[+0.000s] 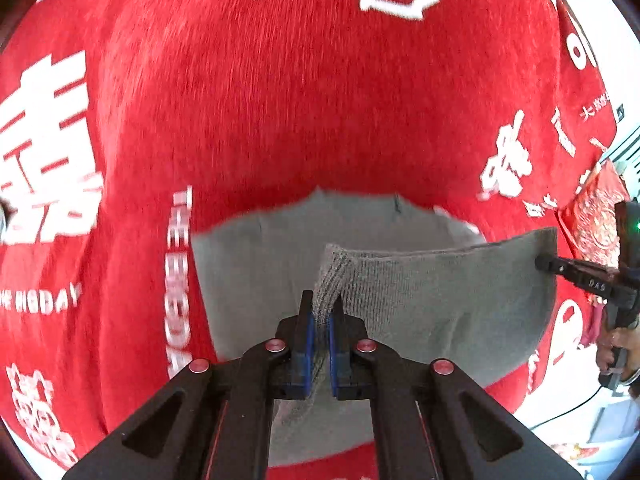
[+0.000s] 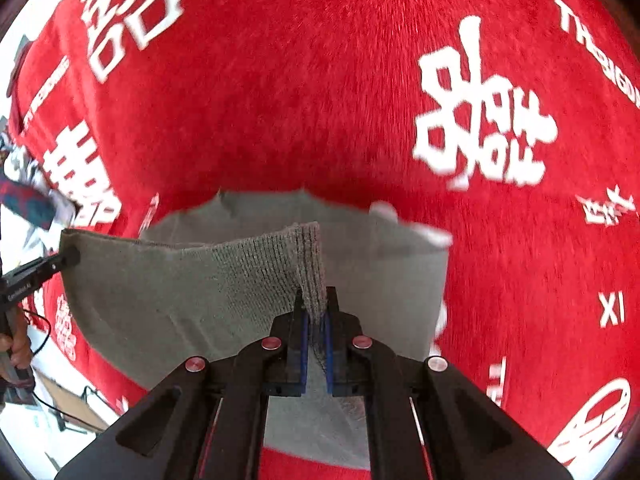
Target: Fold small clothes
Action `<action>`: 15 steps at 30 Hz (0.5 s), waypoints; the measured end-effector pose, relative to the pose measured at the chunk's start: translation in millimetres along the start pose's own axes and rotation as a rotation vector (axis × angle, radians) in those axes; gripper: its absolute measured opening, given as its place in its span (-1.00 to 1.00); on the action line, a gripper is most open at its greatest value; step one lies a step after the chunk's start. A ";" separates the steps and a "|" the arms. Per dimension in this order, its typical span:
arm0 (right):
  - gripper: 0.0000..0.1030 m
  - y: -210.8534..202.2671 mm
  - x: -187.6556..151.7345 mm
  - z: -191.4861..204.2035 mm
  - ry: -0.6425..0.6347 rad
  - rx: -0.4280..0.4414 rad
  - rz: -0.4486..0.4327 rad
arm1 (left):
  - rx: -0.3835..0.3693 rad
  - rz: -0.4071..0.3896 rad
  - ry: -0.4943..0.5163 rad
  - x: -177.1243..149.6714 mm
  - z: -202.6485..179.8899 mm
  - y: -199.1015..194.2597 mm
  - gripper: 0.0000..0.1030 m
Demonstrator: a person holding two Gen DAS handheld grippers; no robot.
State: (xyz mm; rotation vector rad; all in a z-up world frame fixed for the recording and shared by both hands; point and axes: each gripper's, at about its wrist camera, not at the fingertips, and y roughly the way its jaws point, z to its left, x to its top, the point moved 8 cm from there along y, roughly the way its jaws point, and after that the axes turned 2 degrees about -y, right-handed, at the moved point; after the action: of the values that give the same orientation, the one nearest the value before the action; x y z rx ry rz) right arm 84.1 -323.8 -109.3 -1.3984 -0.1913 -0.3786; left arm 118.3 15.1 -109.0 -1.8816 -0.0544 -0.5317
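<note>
Garment (image 1: 460, 312) on cloth-covered surface, one edge lifted at both corners.

Left gripper (image 1: 320, 312) pinches near-left corner; right gripper (image 2: 316, 308) pinches the opposite corner along the same edge, off to the right in the left wrist view. Raised edge spans between them, above the flat remainder of the garment, which lies beyond and beneath. Printed cloth (image 1: 300, 100) extends under and around on all sides.
</note>
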 end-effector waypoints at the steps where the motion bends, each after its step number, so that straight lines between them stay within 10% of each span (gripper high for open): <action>1: -0.87 7.7 5.2 2.0 0.000 -0.005 -0.001 | 0.011 -0.012 0.002 11.4 0.6 8.4 -0.87; 15: -0.87 173.0 16.6 -50.0 0.099 -0.044 0.162 | 0.207 0.128 -0.026 33.8 42.0 190.5 -0.86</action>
State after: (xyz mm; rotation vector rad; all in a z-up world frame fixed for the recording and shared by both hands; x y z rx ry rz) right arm 158.8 -353.8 -271.3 -1.4242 0.0115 -0.3181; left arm 217.6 -25.7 -275.3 -1.6771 -0.0061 -0.3985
